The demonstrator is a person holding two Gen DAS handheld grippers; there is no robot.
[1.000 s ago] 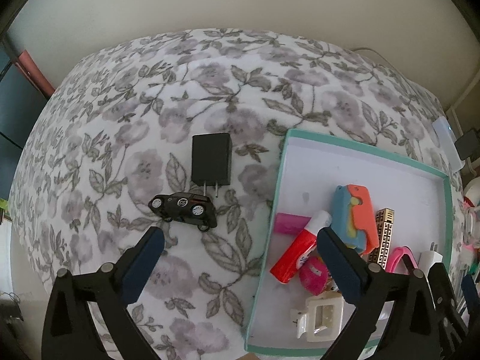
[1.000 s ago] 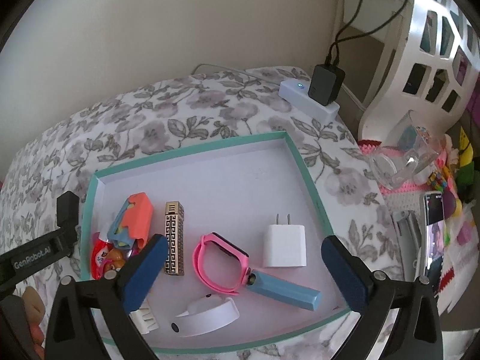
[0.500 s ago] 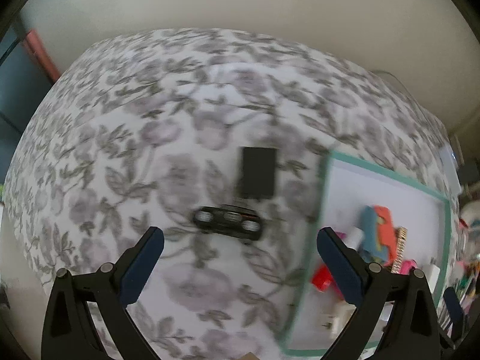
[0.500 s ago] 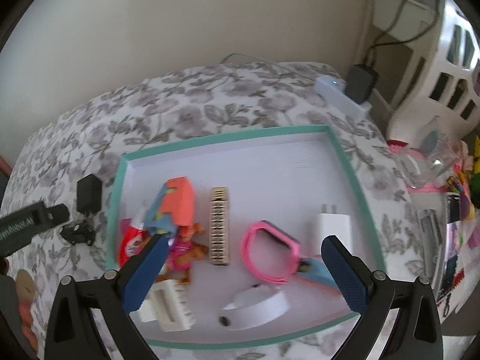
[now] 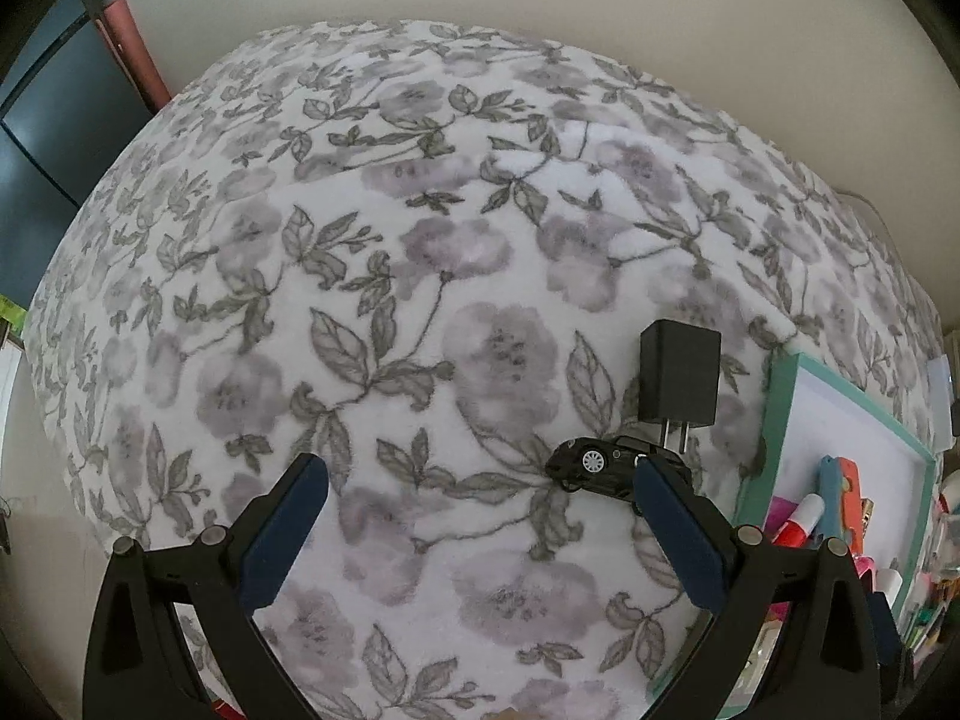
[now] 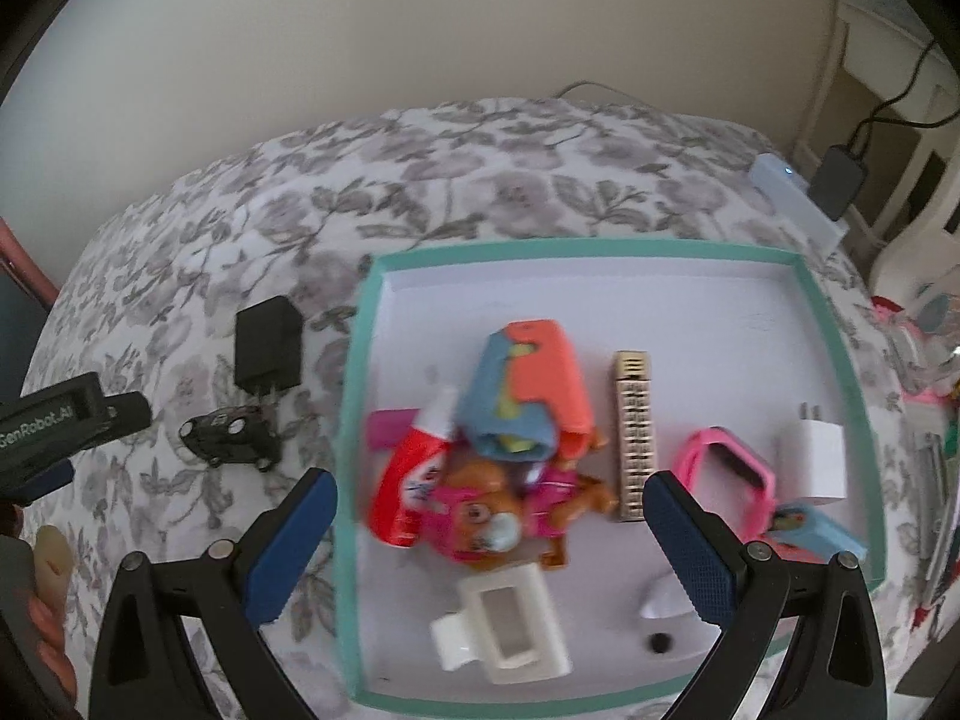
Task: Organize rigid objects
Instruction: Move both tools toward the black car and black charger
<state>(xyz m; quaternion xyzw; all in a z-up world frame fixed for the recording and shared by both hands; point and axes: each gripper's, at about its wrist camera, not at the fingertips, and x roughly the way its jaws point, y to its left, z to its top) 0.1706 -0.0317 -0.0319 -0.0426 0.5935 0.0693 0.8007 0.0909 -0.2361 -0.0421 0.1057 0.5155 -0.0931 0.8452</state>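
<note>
Overhead, my left gripper [image 5: 474, 516] hangs wide open and empty above the floral bedspread [image 5: 420, 276]; the black toy car [image 5: 600, 468] sits at three o'clock just by its right finger, the black charger [image 5: 678, 384] touching it at twelve. Meanwhile my right gripper [image 6: 489, 534], also spread wide and empty, hovers over the teal-rimmed tray [image 6: 588, 252] of trinkets, car [image 6: 231, 435] and charger [image 6: 267, 342] outside at nine o'clock.
</note>
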